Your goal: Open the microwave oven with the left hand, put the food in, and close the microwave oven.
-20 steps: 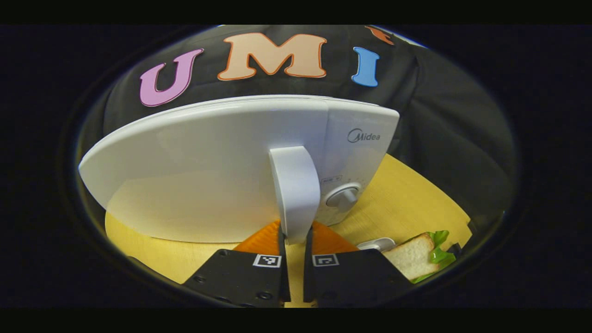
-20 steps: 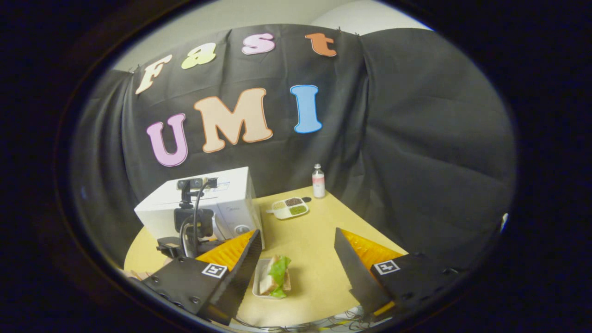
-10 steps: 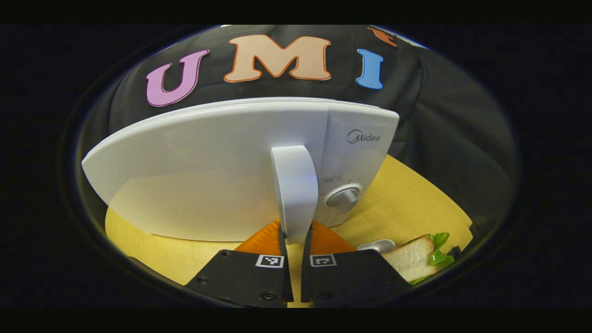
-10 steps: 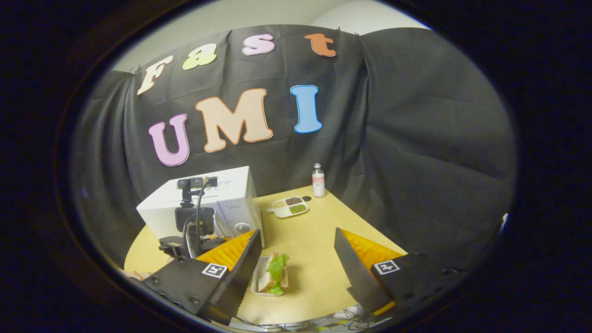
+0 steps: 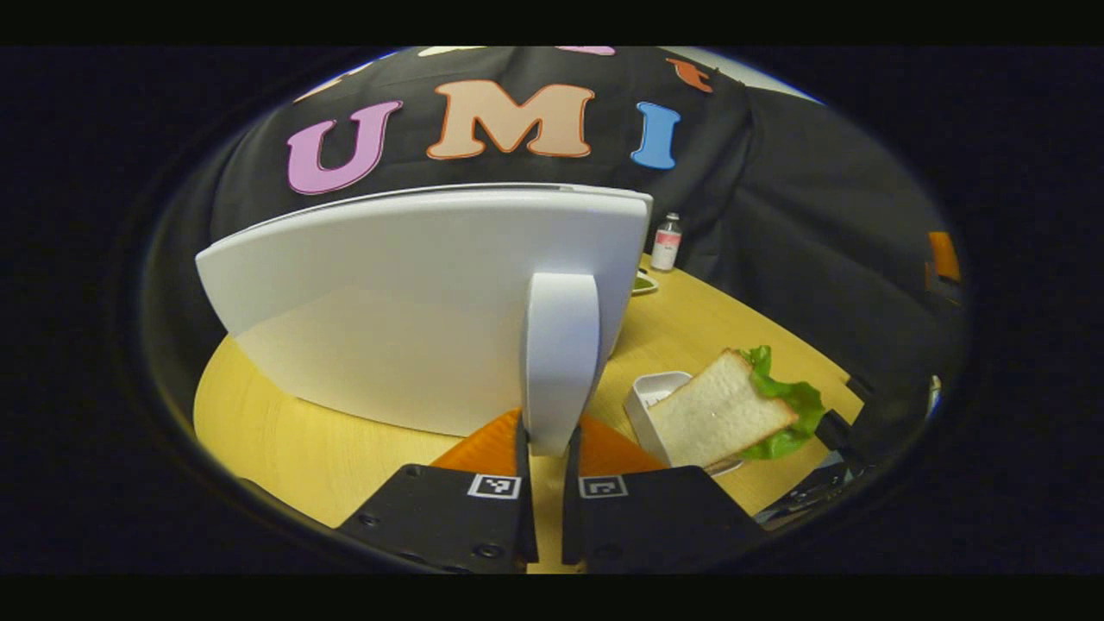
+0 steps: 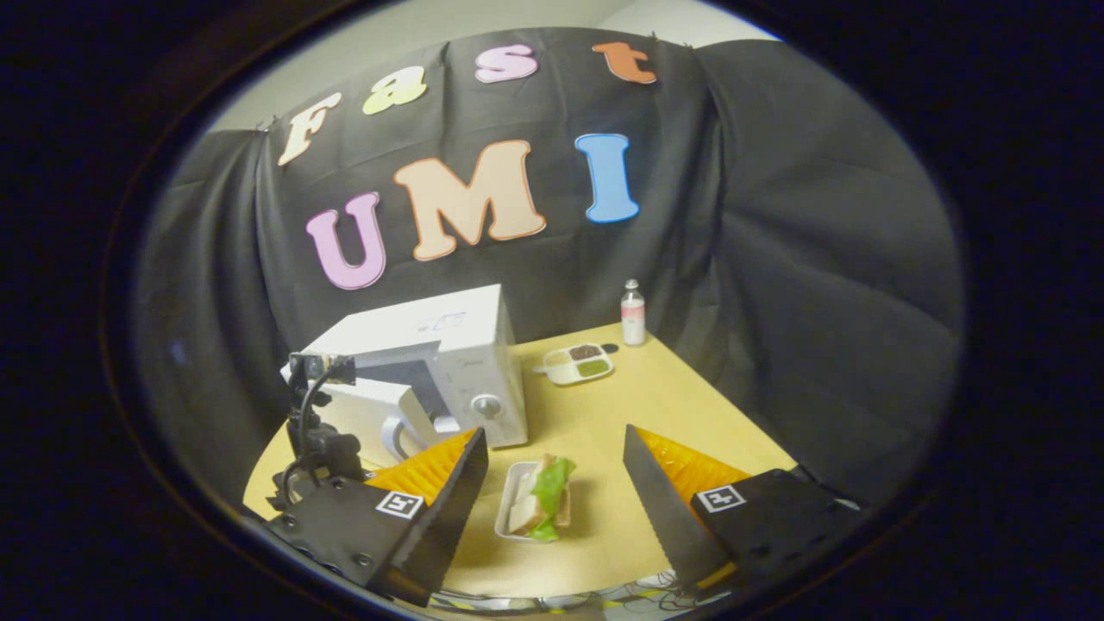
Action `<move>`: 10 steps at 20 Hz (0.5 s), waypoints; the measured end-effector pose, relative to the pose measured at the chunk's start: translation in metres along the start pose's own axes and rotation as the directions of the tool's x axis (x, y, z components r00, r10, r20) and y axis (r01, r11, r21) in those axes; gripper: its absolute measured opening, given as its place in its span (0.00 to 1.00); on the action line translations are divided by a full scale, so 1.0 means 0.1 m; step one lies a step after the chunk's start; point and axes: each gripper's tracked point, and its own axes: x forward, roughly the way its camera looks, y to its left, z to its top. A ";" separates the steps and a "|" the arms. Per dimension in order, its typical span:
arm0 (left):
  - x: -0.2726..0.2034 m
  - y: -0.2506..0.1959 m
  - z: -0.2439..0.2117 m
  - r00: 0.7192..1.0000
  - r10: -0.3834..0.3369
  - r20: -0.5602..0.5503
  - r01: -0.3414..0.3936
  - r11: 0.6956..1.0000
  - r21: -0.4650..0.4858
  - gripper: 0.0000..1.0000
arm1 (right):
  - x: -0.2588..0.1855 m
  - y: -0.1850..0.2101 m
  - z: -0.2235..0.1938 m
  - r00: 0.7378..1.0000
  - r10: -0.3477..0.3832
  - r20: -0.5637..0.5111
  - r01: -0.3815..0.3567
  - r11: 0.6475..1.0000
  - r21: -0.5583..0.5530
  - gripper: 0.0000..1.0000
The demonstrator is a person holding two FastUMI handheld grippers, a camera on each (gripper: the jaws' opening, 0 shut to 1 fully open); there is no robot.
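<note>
**Door partly swung out, sandwich waiting on the table**

The microwave oven (image 6: 431, 362) stands at the back left of the yellow table (image 6: 673, 414), its door (image 5: 423, 293) part-way open on the handle (image 5: 561, 354). The left gripper (image 5: 546, 448) has both fingers pinched narrow on that handle's lower end. The sandwich (image 6: 543, 504), bread with green lettuce, sits in a small white tray (image 6: 511, 509) just in front of the oven, near the door's free edge. The right gripper (image 6: 556, 509) hangs above it with its fingers spread wide, holding nothing.

My worry is the grip: it sits low on a smooth, curved handle, so a pull off the hinge's arc could slip the fingers off. The door might also sweep into the tray.

The open door blocks the cavity from the left gripper view, and from the right gripper view it is only a dark slot, so I cannot tell whether a turntable is inside.
</note>
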 end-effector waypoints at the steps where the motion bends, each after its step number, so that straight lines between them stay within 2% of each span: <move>1: -0.07 0.02 -0.06 1.000 0.006 -0.007 -0.006 1.000 0.003 0.10 | 0.00 0.05 -0.04 1.000 0.020 -0.016 -0.020 1.000 -0.008 0.92; 2: -0.13 0.04 -0.09 1.000 0.012 -0.008 -0.012 1.000 0.004 0.14 | 0.00 0.11 -0.06 0.999 0.040 -0.027 -0.040 0.999 -0.014 0.99; 3: -0.21 0.06 -0.13 1.000 0.017 -0.011 -0.017 1.000 0.003 0.11 | 0.00 0.15 -0.08 0.998 0.055 -0.035 -0.055 0.998 -0.020 0.99; 7: -0.46 0.16 -0.31 0.998 0.066 -0.022 -0.066 0.998 -0.010 0.16 | 0.01 0.29 -0.18 0.992 0.103 -0.072 -0.107 0.993 -0.046 0.99; 8: -0.53 0.19 -0.34 0.996 0.083 -0.025 -0.083 0.996 -0.021 0.21 | 0.01 0.32 -0.22 0.990 0.115 -0.083 -0.119 0.992 -0.050 0.99; 10: -0.62 0.27 -0.43 0.992 0.120 -0.035 -0.122 0.992 -0.044 0.19 | -0.01 0.38 -0.26 0.985 0.137 -0.103 -0.143 0.988 -0.056 0.99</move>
